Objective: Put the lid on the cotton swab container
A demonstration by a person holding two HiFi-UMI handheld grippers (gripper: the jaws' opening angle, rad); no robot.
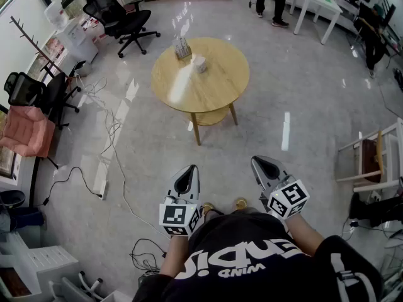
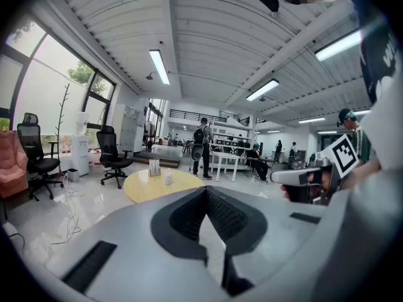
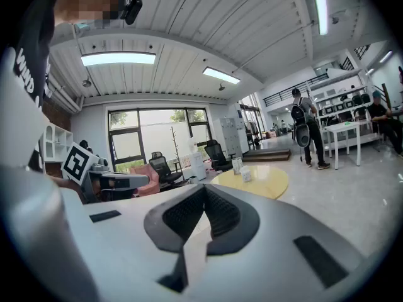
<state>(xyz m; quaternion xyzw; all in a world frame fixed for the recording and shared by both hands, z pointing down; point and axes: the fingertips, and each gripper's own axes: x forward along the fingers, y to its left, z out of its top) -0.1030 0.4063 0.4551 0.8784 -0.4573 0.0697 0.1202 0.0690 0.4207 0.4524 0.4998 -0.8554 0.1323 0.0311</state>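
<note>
Closest to the head camera is the person's black shirt (image 1: 252, 263), with both tools held out just past it over the glossy floor (image 1: 315, 106). I read the left gripper (image 1: 187, 180) from its own view: the ribbed pads are pressed together at the tips with nothing between them. The right gripper (image 1: 267, 165) looks the same in its own view, tips meeting and empty.

Well ahead of both stands the round wooden table (image 1: 220, 83). Two small things sit on it near the far edge: a taller clear item (image 1: 182, 47) and, just beside it, a small white item (image 1: 199, 63). At this range I cannot tell which is the swab container and which is the lid. Neither tool is near them.

Only the head view gives me the layout from above: cables (image 1: 113, 137) trailing across the floor, a black office chair (image 1: 123, 17) and a pink chair (image 1: 28, 131) at the left. It cuts the standing person (image 1: 271, 2) down to legs, while the gripper views show that person whole, wearing a backpack, beyond the table. Each gripper view also catches the other tool from the side, level with it.
</note>
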